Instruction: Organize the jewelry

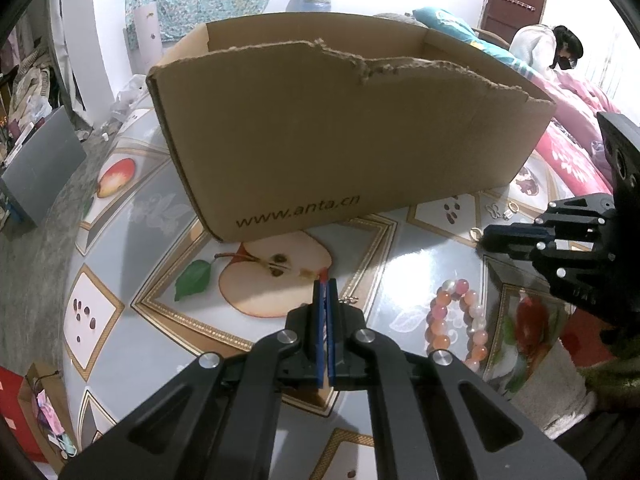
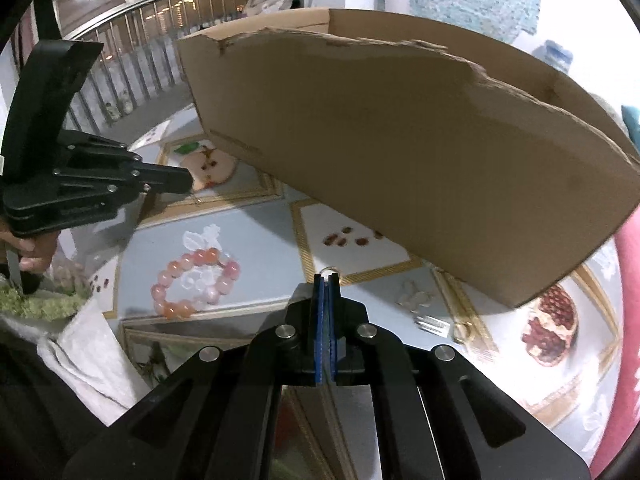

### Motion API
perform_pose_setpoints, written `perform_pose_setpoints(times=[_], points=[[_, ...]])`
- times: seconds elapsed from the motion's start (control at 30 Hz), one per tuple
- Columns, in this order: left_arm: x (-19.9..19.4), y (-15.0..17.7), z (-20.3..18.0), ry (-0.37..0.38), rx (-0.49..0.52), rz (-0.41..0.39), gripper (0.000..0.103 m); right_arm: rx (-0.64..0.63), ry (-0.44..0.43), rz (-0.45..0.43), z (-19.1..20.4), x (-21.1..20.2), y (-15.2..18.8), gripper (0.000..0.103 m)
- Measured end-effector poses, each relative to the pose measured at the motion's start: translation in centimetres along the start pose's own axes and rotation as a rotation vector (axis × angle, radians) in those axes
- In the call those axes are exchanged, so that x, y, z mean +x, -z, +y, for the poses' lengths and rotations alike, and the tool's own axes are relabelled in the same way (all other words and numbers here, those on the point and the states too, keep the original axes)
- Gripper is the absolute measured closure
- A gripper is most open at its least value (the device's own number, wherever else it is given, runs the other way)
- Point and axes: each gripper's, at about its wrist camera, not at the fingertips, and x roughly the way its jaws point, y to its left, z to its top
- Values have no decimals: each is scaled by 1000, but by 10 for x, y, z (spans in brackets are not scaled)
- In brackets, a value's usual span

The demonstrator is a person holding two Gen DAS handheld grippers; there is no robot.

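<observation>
Now your L gripper (image 1: 325, 282) is pinched closed, a small hook (image 1: 349, 300) beside its tip. R gripper (image 2: 327, 278) nips a ring (image 2: 329, 270). Bracelet (image 2: 196, 282) lies near the box (image 1: 340, 132).

Fruit-print tablecloth (image 1: 132, 216), pink floral bedding (image 1: 568, 152), masked person (image 1: 552, 46)

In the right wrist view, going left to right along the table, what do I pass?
Left claw → pink bead bracelet → right claw → clear trinket → small silver clip → pomegranate print. The cardboard box spans behind most of these.
</observation>
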Motion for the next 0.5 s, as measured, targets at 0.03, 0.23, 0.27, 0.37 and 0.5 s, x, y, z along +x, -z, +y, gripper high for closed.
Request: perform_pose_setpoints(times=[0.03, 0.23, 0.27, 0.37, 0.5], points=[[0, 0, 0, -1, 0, 1, 102, -2, -4, -1, 2, 1, -1, 100], [0, 0, 0, -2, 4, 1, 102, -34, 11, -19, 2, -4, -2, 83], [0, 0, 0, -2, 3, 2, 102, -44, 14, -21, 3, -4, -2, 79], [0, 0, 1, -2, 3, 1, 102, -97, 26, -23, 4, -2, -5, 79], [1, 1, 1, -4, 1, 5, 102, -154, 15, -20, 5, 5, -9, 79]])
